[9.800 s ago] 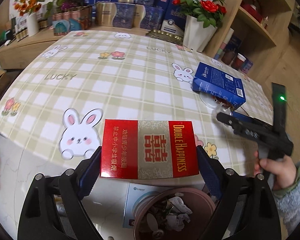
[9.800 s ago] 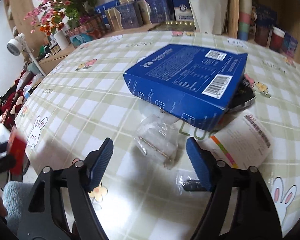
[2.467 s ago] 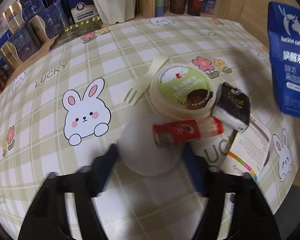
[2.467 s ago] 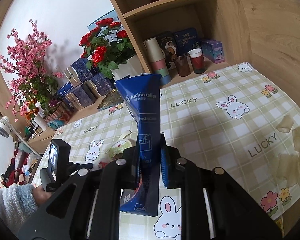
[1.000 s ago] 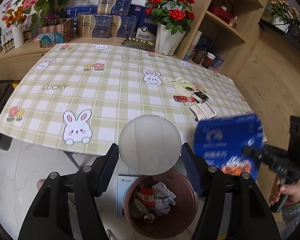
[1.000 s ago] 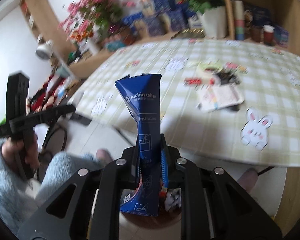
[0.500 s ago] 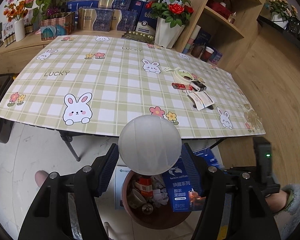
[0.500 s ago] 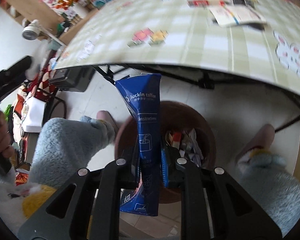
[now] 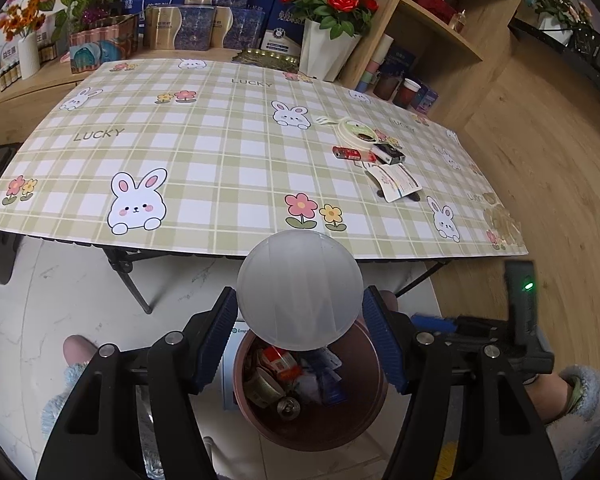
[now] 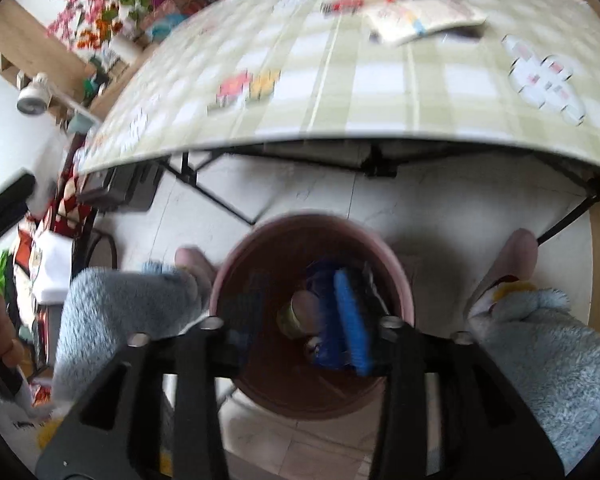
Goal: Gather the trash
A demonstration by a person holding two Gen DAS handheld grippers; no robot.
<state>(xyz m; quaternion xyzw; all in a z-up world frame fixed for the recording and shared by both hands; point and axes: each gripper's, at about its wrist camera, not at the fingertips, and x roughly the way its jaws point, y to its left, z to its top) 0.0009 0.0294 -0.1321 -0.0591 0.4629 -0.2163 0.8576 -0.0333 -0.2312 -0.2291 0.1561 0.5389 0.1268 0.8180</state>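
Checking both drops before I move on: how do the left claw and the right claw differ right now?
The left claw is clamped on a round translucent lid; the right claw has nothing between its pads. The left claw's jaws are steady; the right claw's are opening, the view blurred. Both hang over the brown bin, in front of the table.

Bright, even daylight; left view sharp, right view motion-blurred, fisheye-curved edges.
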